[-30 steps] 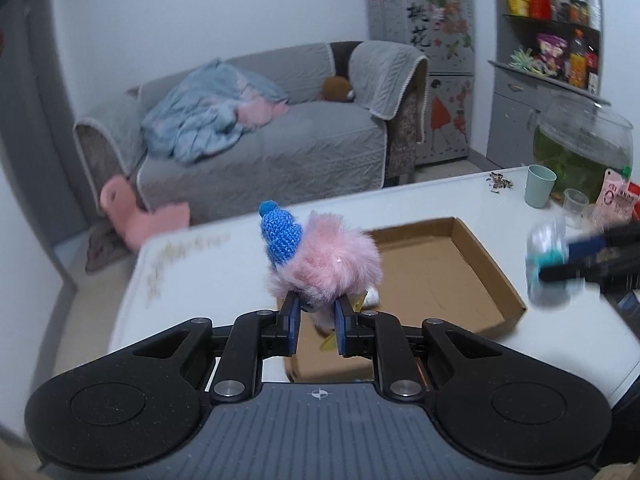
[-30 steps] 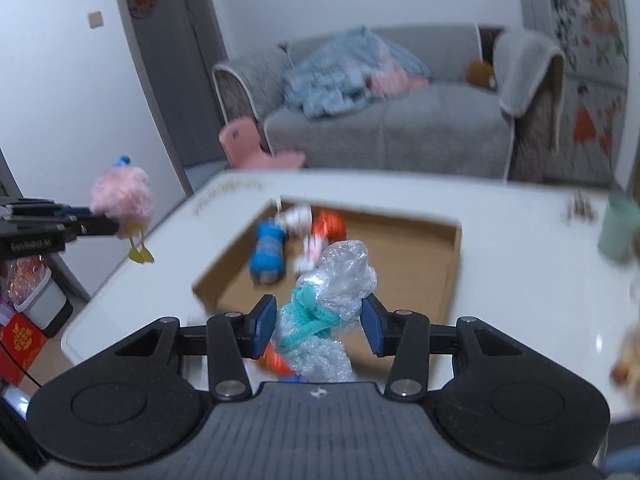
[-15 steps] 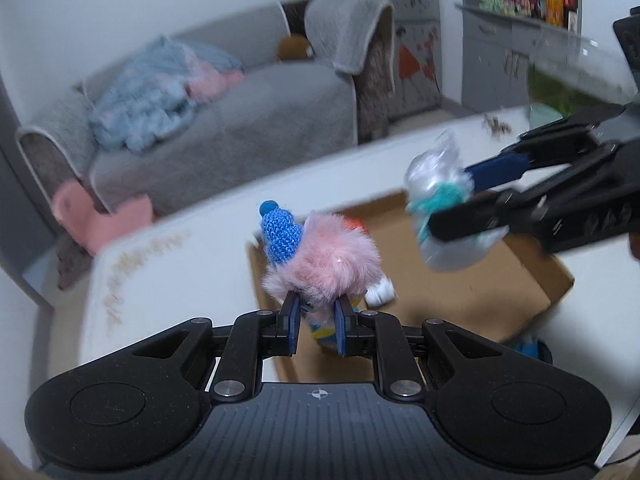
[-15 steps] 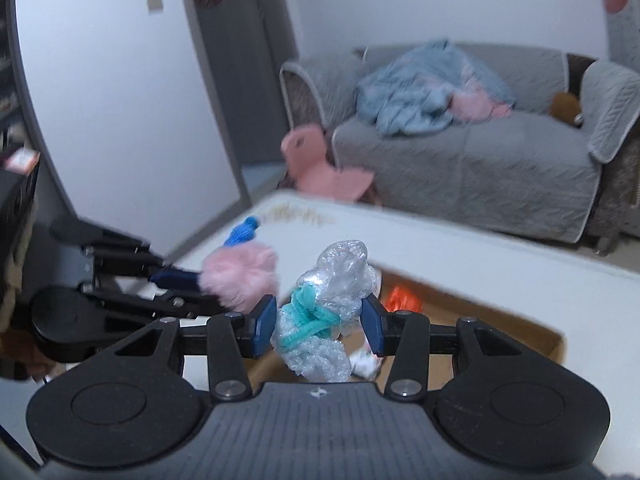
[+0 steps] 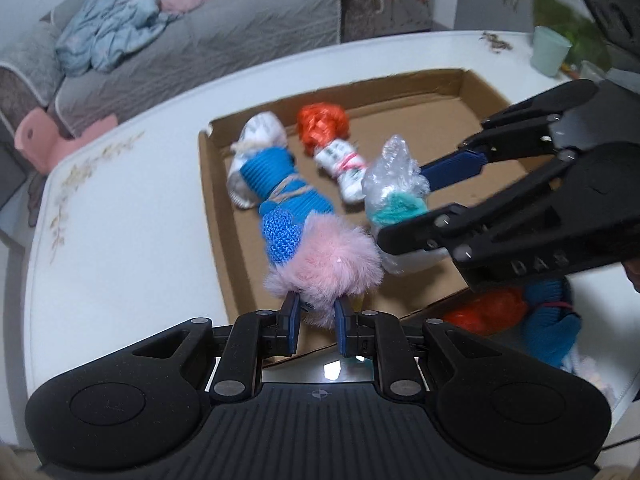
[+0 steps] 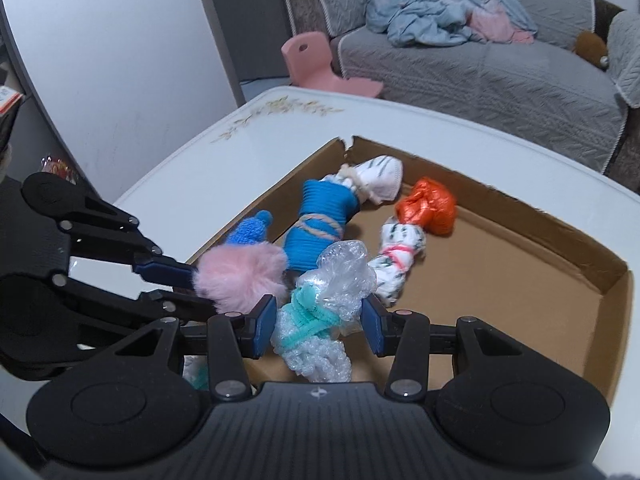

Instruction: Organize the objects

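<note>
We hold: fluffy pink pom-pom toy with blue knitted hat (image 5: 322, 268), clamped in left gripper (image 5: 316, 320); crinkled clear bubble-wrap bundle tied with teal yarn (image 6: 320, 320), pinched in right gripper (image 6: 318, 322), over shallow brown cardboard tray (image 6: 520, 292).

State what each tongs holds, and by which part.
Left tongs: pink fluffy toy, pinched at its lower end. Right tongs: bubble-wrap bundle, clamped across its teal-tied middle.

I've got a fluffy pink toy (image 5: 324, 268) with a blue knit hat (image 5: 282, 234). Brown cardboard box (image 6: 520, 280), white desk (image 5: 128, 216) with a faint floral print.
</note>
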`<state>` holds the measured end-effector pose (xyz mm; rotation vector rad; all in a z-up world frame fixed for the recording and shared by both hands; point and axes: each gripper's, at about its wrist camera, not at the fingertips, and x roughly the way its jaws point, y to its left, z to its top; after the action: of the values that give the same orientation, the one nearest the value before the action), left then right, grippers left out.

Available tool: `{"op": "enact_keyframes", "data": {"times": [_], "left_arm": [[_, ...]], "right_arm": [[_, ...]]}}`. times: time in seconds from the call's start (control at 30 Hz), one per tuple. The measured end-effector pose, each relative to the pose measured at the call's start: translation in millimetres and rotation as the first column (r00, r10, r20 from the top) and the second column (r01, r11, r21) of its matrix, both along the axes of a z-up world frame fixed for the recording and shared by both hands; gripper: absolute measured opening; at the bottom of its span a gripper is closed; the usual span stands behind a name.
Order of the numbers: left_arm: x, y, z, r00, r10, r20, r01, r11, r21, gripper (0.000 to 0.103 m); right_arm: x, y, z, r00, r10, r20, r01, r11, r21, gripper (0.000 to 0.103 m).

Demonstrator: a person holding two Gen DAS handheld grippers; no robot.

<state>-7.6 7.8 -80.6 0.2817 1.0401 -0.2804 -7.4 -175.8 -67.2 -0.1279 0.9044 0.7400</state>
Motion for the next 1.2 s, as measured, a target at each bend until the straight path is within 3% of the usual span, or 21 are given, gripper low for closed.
{"op": "enact_keyframes", "data": {"times": [0.43, 0.93, 1.1, 1.13, 1.17, 1.2], "left_arm": [[16.4, -7.8, -10.1, 0.998, 0.040, -0.044, -0.039, 0.999, 0.024, 0.021], [17.9, -5.9, -17.7, 0.996, 0.059, -0.074, -0.055, 0.997, 0.056, 0.022], [17.4, -7.2, -19.3, 0.994, 0.064, -0.086, -0.059, 0.996, 0.060, 0.037], [17.3, -7.4, -18.5, 0.995, 0.065, -0.081, -0.060, 0.996, 0.063, 0.043], [17.7, -7.1, -17.3, 0.995, 0.070, -0.075, -0.065, 0.996, 0.062, 0.057], [18.3, -6.6, -15.8, 0.995, 0.072, -0.075, -0.069, 0.996, 0.053, 0.058]], "right_arm": [[14.1, 15.8, -20.9, 0.999, -0.003, -0.049, 0.000, 0.998, -0.066, 0.042], [11.7, 19.8, -21.6, 0.998, 0.007, -0.067, -0.011, 0.998, -0.057, 0.043], [11.3, 21.1, -22.5, 0.997, 0.012, -0.073, -0.015, 0.999, -0.051, 0.047], [10.9, 20.3, -22.1, 0.997, 0.010, -0.074, -0.014, 0.999, -0.049, 0.047], [11.5, 20.1, -22.2, 0.997, 0.008, -0.076, -0.011, 0.999, -0.047, 0.047], [12.5, 20.2, -22.4, 0.997, 0.007, -0.077, -0.010, 0.999, -0.046, 0.048]]}}
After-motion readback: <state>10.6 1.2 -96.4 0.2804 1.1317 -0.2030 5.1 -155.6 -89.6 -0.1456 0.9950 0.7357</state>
